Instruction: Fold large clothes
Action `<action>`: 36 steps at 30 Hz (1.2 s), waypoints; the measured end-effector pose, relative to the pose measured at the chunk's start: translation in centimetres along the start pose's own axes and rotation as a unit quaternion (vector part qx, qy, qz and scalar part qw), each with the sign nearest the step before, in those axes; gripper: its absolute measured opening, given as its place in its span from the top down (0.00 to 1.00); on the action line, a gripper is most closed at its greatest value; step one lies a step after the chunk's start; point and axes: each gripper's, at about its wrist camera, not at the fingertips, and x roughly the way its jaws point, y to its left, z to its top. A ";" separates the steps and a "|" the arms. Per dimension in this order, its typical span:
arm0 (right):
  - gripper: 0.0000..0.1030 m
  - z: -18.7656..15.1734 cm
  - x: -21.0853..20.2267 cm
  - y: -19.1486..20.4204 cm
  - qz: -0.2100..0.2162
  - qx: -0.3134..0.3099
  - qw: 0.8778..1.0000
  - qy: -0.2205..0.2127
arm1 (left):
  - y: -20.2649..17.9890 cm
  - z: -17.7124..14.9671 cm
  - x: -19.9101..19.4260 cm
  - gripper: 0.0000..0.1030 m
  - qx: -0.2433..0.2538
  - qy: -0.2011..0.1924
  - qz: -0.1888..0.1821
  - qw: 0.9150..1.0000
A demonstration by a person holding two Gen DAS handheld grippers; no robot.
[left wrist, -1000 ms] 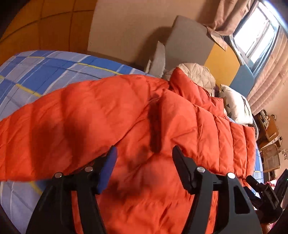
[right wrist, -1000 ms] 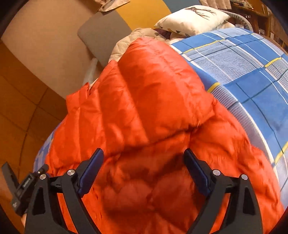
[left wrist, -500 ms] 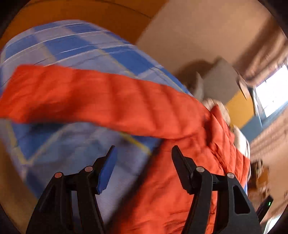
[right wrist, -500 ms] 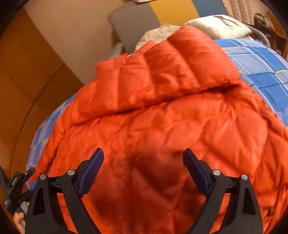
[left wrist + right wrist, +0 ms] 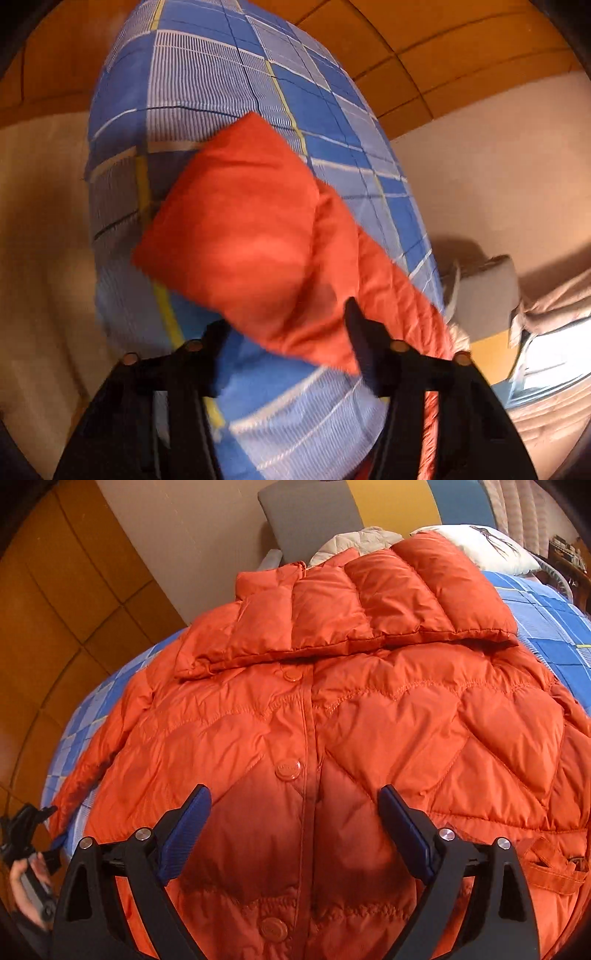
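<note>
An orange quilted down jacket (image 5: pixel 332 709) is lying front-up on a bed covered by a blue checked sheet (image 5: pixel 229 74), puffy and glossy, with heart-shaped stitching across the chest, round orange snap buttons (image 5: pixel 287 768) running along the closed front placket, and its hood (image 5: pixel 369 602) lying folded flat over the shoulders. The right gripper (image 5: pixel 293 827) is hovering just above the jacket's middle with its blue-padded jaws standing wide and released, gripping nothing, the placket passing between them. In the left wrist view, the left gripper (image 5: pixel 286 343) is closing its jaws around the end of the jacket's sleeve (image 5: pixel 251 236), which is sitting between the fingers; the blur is making it impossible to tell whether the pads are pressing on the cloth yet. Beyond these jaws the sleeve is stretching away across the sheet, up and to the left. In the right wrist view the jacket's long axis is running straight away from the jaws, hem nearest and hood farthest, toward a white pillow (image 5: pixel 480 546) and a grey cushion (image 5: pixel 306 513) against the wall
</note>
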 end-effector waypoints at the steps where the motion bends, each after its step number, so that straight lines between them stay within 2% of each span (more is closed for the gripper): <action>1: 0.11 -0.1 0.0 0.0 -0.002 0.000 1.000 0.001 | 0.0 0.2 0.3 0.67 -0.001 -0.002 0.006 1.000; 3: 0.11 -0.1 0.1 -0.2 -0.006 0.000 1.000 0.004 | -0.4 0.8 1.0 0.87 0.002 0.000 -0.006 1.000; 5: 0.11 -0.1 0.2 -0.4 -0.007 0.001 1.000 0.006 | -1.6 1.1 0.9 0.93 0.035 -0.013 -0.003 0.999; 8: 0.11 -0.2 0.3 -0.5 -0.008 0.002 1.000 0.006 | -4.5 1.0 0.1 0.94 0.091 -0.029 -0.020 0.995; 10: 0.11 -0.2 0.4 -0.5 -0.008 0.002 1.000 0.007 | -7.3 0.5 -0.6 0.94 0.139 -0.034 -0.045 0.989; 12: 0.11 -0.2 0.4 -0.5 -0.007 0.001 1.000 0.007 | -10.0 -0.5 -1.3 0.94 0.186 -0.041 -0.063 0.980; 17: 0.11 -0.2 0.3 -0.7 0.001 0.006 1.000 0.005 | -17.0 -5.0 -1.4 0.94 0.296 -0.016 -0.126 0.947; 22: 0.11 -0.2 -0.2 -1.3 0.004 0.015 1.000 0.000 | -20.9 -10.7 -0.3 0.94 0.370 0.019 -0.145 0.918; 27: 0.11 -0.5 -0.6 -1.0 -0.012 0.022 1.000 -0.011 | -22.3 -14.6 0.5 0.94 0.409 0.051 -0.152 0.899; 29: 0.11 -0.4 -0.7 -0.5 -0.030 0.009 0.999 -0.009 | -22.2 -16.2 -0.4 0.94 0.420 0.056 -0.152 0.893; 30: 0.11 -0.2 -1.1 0.2 -0.042 -0.018 0.999 -0.012 | -22.1 -16.9 -0.6 0.94 0.426 0.058 -0.150 0.891; 31: 0.11 0.0 -1.6 0.9 -0.071 -0.052 0.996 -0.022 | -22.0 -17.2 -0.6 0.94 0.431 0.061 -0.148 0.888; 33: 0.11 0.6 -4.2 2.8 -0.136 -0.144 0.977 -0.081 | -22.0 -18.0 -0.6 0.94 0.436 0.064 -0.144 0.886; 35: 0.11 0.9 -6.2 3.7 -0.194 -0.198 0.952 -0.131 | -21.8 -18.1 -0.4 0.94 0.434 0.071 -0.143 0.887; 36: 0.11 1.1 -6.6 3.6 -0.201 -0.203 0.948 -0.139 | -21.9 -18.4 -0.3 0.94 0.435 0.071 -0.143 0.886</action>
